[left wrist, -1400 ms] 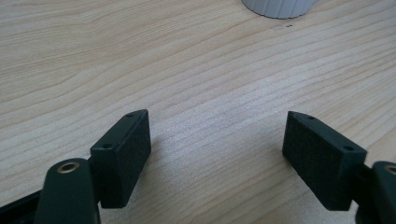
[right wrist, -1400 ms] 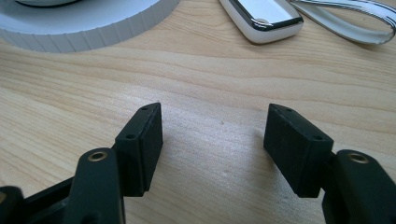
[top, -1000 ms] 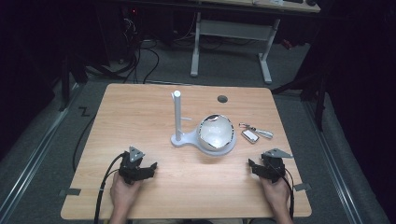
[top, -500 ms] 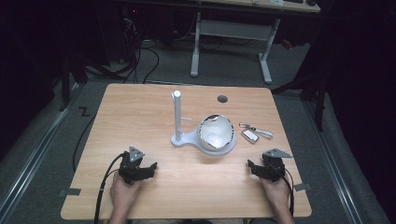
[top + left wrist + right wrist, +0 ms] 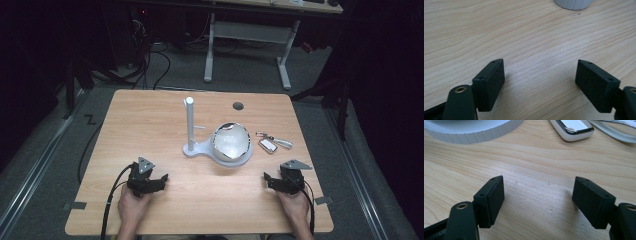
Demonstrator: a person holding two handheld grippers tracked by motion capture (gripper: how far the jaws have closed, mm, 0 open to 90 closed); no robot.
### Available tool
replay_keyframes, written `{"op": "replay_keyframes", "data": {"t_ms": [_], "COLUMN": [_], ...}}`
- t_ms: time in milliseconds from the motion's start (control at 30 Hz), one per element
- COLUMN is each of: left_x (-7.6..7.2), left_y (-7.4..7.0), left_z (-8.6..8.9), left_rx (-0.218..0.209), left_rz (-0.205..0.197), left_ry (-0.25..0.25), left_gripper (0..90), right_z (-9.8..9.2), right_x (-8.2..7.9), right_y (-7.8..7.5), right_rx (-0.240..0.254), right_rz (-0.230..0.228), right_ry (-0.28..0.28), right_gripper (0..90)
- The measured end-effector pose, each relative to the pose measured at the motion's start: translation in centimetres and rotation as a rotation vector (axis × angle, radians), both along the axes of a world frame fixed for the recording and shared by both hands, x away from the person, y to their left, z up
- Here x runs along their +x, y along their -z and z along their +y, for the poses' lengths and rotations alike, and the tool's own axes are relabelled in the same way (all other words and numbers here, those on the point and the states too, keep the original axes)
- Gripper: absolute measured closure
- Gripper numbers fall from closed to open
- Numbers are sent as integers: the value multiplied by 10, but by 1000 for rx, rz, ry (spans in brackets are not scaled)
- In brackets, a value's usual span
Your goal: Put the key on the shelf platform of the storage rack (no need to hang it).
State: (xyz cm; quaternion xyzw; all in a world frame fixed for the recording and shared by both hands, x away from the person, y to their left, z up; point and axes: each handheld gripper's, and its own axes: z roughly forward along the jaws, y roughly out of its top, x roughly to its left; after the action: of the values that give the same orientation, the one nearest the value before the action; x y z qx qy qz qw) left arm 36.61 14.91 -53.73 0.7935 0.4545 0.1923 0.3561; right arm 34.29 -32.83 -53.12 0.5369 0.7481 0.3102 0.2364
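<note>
Right gripper view crops the key fob (image 5: 573, 128) ahead of your right gripper (image 5: 537, 195), whose empty jaws have just been opening; your left gripper (image 5: 540, 77) gapes too, white bowl (image 5: 573, 3) mostly cut off.

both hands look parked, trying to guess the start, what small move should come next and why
Probably the right gripper eases forward toward the key fob. Its jaws have just been opening, stand wide with only bare table between them, and the fob lies just ahead. The left gripper is also open, over bare wood.
</note>
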Motion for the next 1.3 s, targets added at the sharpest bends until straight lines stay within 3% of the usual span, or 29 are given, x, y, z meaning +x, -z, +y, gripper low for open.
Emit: {"op": "replay_keyframes", "data": {"t_ms": [233,600,867,1300], "left_x": [0,0,0,0], "left_y": [0,0,0,0], "left_z": [0,0,0,0], "left_rx": [0,0,0,0], "left_rz": [-1,0,0,-1], "left_ry": [-1,0,0,-1], "left_gripper": [239,239,239,239], "right_z": [0,-3,-1,7], "right_x": [-2,-9,-6,3], "right_y": [-1,-13,-21,-35], "right_rx": [1,61,48,45], "right_rz": [-9,-36,-69,-76], "right_ry": [20,28,16,-13], "right_gripper": [323,368,377,421]}}
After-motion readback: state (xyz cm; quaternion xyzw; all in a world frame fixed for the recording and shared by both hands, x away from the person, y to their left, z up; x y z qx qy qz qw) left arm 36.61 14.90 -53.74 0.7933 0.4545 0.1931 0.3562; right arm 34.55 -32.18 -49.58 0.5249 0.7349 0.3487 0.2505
